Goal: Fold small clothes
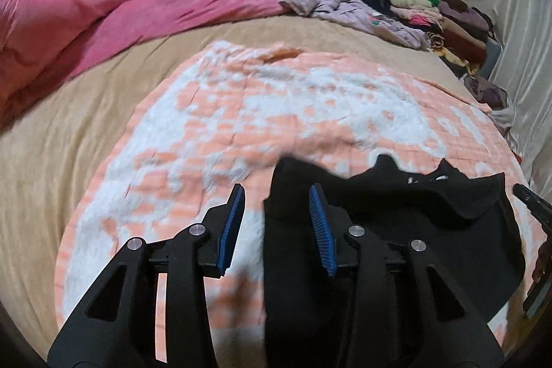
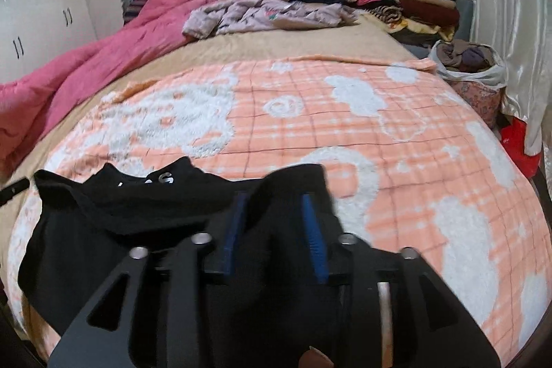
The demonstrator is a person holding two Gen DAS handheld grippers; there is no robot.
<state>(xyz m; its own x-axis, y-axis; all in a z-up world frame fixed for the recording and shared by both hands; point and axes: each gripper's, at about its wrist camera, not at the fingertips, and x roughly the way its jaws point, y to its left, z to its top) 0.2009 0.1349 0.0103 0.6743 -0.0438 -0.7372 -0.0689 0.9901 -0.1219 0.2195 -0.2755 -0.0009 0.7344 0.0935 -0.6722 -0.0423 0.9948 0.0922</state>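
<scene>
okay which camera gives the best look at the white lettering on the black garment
The right wrist view. There the white lettering sits unobstructed near the top edge of the black garment, though blurred. The left wrist view catches only small white flecks at the garment's far edge, too small to read.

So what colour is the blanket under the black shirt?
The blanket is peach-orange check with fluffy white shapes, clearest in the right wrist view.

I see a black garment point(image 2: 114, 223) with white lettering on a peach-and-white checked blanket point(image 2: 396, 140); pink duvet point(image 1: 103, 19), blue gripper pads point(image 1: 232, 230).
</scene>
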